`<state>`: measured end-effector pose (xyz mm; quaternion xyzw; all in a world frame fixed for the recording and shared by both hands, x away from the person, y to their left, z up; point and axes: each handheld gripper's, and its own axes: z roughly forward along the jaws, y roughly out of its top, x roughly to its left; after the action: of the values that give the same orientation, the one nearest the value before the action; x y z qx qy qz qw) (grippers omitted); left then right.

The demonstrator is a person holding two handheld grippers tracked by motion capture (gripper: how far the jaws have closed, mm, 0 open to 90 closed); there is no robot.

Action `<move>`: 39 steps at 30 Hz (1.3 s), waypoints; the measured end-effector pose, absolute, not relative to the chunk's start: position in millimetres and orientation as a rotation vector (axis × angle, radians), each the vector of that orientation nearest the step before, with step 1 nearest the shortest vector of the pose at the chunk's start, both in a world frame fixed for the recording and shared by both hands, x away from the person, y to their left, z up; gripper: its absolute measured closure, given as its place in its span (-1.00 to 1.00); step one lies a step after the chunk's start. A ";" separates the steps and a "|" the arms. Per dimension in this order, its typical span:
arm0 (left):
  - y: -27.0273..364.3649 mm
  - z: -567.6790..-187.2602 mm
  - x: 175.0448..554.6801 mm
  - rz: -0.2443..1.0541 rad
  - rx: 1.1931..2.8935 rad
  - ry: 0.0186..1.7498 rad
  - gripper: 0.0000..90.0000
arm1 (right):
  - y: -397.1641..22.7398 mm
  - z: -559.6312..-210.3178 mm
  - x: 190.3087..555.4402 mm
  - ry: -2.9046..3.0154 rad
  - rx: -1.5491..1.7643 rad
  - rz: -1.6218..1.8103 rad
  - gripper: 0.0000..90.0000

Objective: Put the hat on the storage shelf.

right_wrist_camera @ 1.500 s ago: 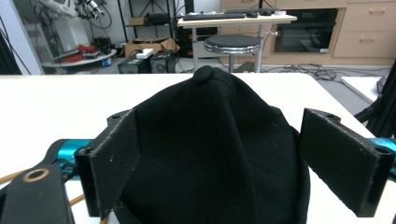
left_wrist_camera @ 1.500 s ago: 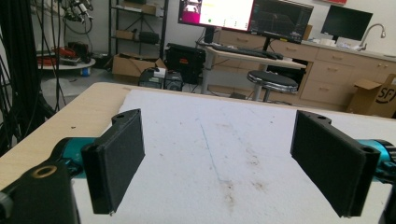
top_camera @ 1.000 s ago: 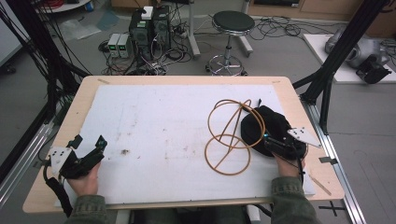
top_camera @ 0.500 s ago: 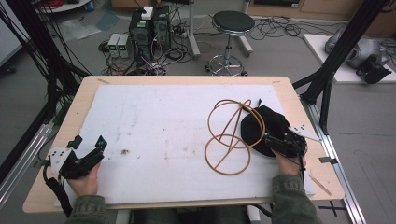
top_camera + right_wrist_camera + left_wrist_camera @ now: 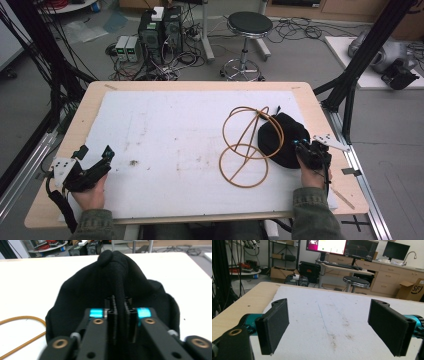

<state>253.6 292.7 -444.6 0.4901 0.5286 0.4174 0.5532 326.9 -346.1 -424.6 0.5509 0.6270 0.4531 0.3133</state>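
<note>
A black cloth [image 5: 280, 137] lies bunched at the table's right side, beside an orange wire frame of joined hoops [image 5: 247, 150]. My right gripper [image 5: 301, 147] sits at the cloth's near right edge. Its jaws have just been closing and now pinch a thick rolled seam of the black cloth [image 5: 87, 290] between the pads [image 5: 112, 305]. A stretch of the orange wire [image 5: 22, 320] lies to the left. My left gripper [image 5: 94, 151] rests near the front left corner, held by a hand. Its jaws [image 5: 329, 327] stand wide open over the white sheet with nothing between them.
A white foam sheet [image 5: 165, 135] covers most of the wooden table [image 5: 200, 85]. Black frame posts stand at both sides. Beyond the far edge are a stool [image 5: 248, 22], computer boxes [image 5: 160, 30] and floor cables.
The right gripper's jaws have closed on the edge of the black cloth. Both hands have stayed where they were, and the left gripper is unchanged.
</note>
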 end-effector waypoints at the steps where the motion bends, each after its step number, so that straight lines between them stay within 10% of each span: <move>1: 292.9 -444.5 253.4 0.987 1.159 1.249 -0.62 | -345.7 -424.3 326.7 1.660 1.441 1.181 0.94; 39: 294.7 -444.9 254.1 0.971 1.144 1.249 -0.61 | -331.8 -384.7 300.2 1.336 1.172 1.308 0.94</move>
<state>254.1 294.7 -444.9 0.4853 0.5300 0.4121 0.5602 300.2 -331.8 -384.7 0.4742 0.5407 0.5290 0.4506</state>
